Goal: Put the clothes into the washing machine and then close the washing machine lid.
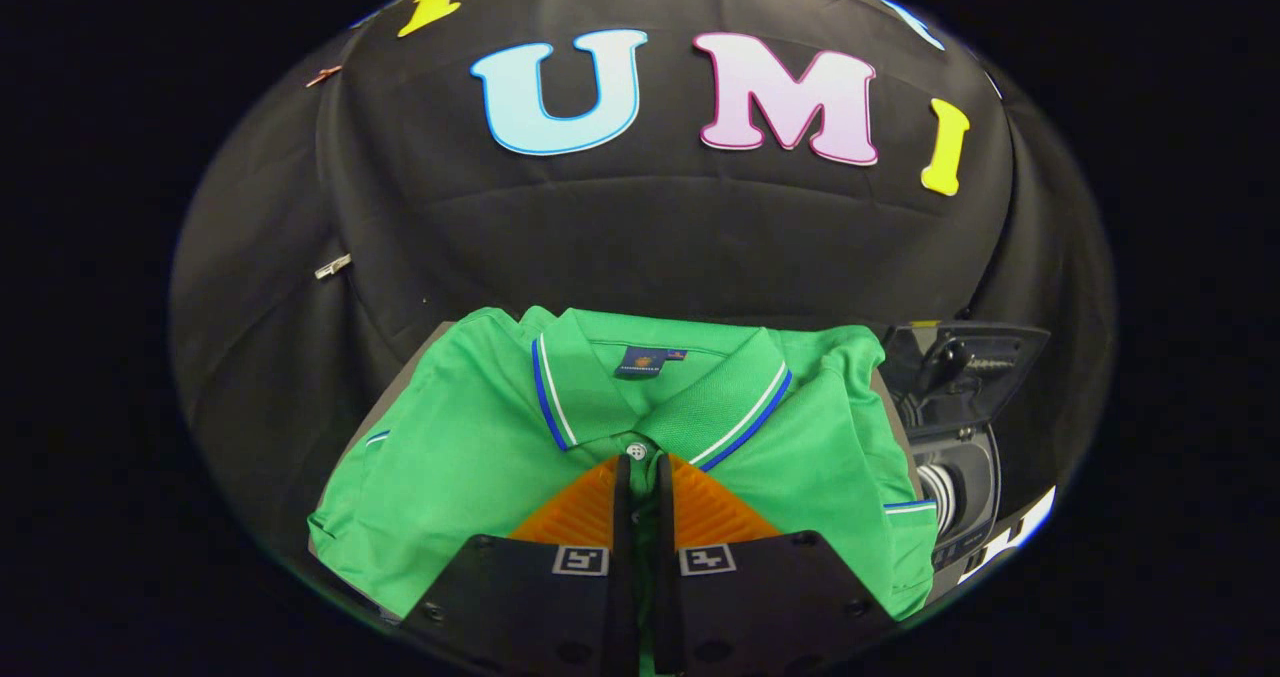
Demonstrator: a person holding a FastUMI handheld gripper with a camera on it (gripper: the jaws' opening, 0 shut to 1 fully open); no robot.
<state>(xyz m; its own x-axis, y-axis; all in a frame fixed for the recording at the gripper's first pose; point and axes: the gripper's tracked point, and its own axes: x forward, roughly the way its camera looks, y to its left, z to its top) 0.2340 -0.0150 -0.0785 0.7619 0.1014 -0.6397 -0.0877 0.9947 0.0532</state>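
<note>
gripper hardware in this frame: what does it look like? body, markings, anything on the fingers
The gripper has two fingers running forward side by side, each widening into a ribbed, wedge-shaped pad. Behind them sit two black angular housing blocks with visible screw heads. Each block carries a small square black-and-white fiducial tag near its inner front corner. No cables are visible.

polo shirt [480, 457] neck label, print too small to read

Polo shirt [450, 457]: green; collar [745, 412] edged with blue and white stripes; neck label [642, 361] navy; washing machine [960, 457], right: dark grey.
</note>
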